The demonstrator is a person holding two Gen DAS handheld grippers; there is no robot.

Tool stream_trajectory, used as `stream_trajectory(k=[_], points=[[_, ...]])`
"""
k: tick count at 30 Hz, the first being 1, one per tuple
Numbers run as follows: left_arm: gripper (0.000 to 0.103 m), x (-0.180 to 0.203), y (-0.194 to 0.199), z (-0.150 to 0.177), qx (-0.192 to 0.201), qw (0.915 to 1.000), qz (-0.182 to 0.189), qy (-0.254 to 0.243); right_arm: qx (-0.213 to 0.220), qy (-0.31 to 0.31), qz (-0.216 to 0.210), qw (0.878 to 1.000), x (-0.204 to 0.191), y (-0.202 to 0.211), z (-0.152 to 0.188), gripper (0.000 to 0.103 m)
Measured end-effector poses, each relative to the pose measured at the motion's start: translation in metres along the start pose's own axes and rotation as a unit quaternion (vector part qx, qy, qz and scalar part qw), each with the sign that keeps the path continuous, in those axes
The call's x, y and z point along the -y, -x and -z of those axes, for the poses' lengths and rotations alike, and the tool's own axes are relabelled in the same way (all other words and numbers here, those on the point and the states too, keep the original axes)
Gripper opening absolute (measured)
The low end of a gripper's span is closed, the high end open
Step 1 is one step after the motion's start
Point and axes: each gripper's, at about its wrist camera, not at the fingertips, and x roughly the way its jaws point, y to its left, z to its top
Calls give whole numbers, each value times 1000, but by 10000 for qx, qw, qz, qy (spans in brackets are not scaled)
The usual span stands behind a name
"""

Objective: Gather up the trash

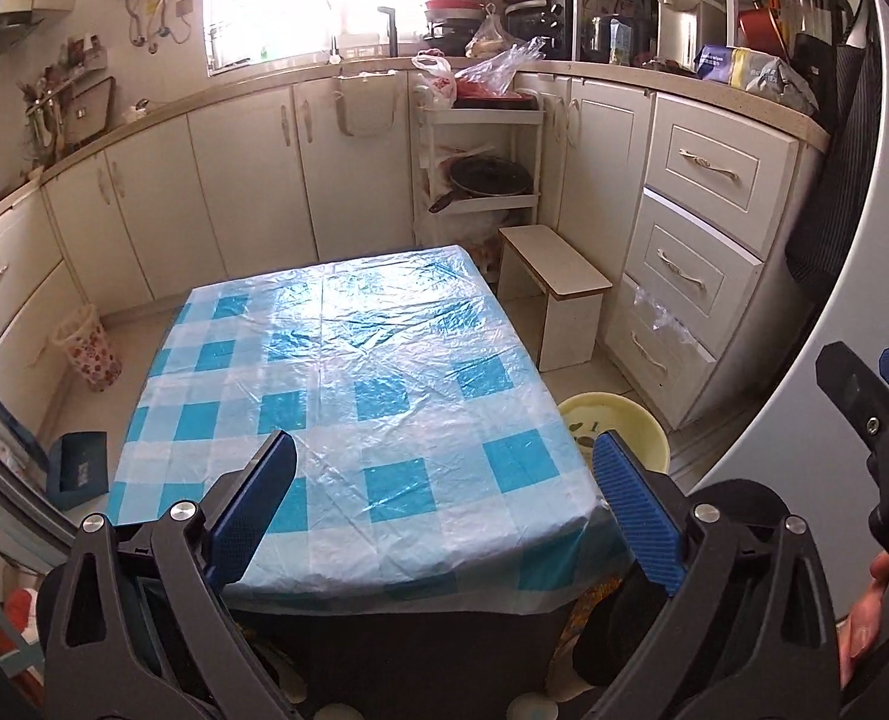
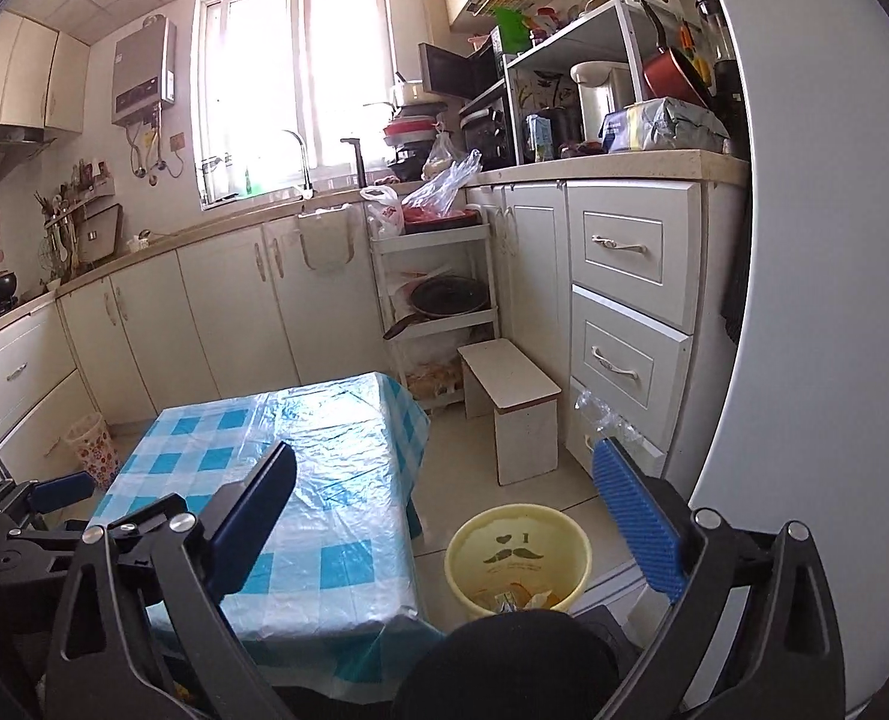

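Observation:
A low table [image 1: 354, 360] [image 2: 324, 480] wears a blue and white checked plastic cloth, with nothing on it that I can see. On the floor to its right stands a yellow bin [image 1: 624, 420] [image 2: 516, 546] with a moustache print; scraps of trash [image 2: 516, 597] lie in its bottom. My left gripper [image 1: 444, 450] hangs open over the table's near edge, nothing between its blue pads. My right gripper [image 2: 444, 456] is open too, above the table's right edge and the bin. It also shows at the right of the left wrist view [image 1: 864, 360].
A white stool [image 1: 555, 276] [image 2: 510, 384] stands beyond the bin, by the drawers [image 1: 684, 276]. A floral basket [image 1: 87, 348] and a blue box [image 1: 78, 462] sit on the floor left of the table. A shelf trolley [image 1: 480, 120] and cabinets line the back. A white fridge [image 2: 804, 360] is on the right.

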Motion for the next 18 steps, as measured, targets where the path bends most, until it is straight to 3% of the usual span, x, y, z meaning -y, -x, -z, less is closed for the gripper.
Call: stream_trajectory(k=[7,18], points=[[95,-3,26,26,-16,9998,100,-145,-306,201,483,9982,-10,18,17,96],[95,-10,49,36,44,9999,-154,-47,-509,241,616,9965,-17,24,19,96]])
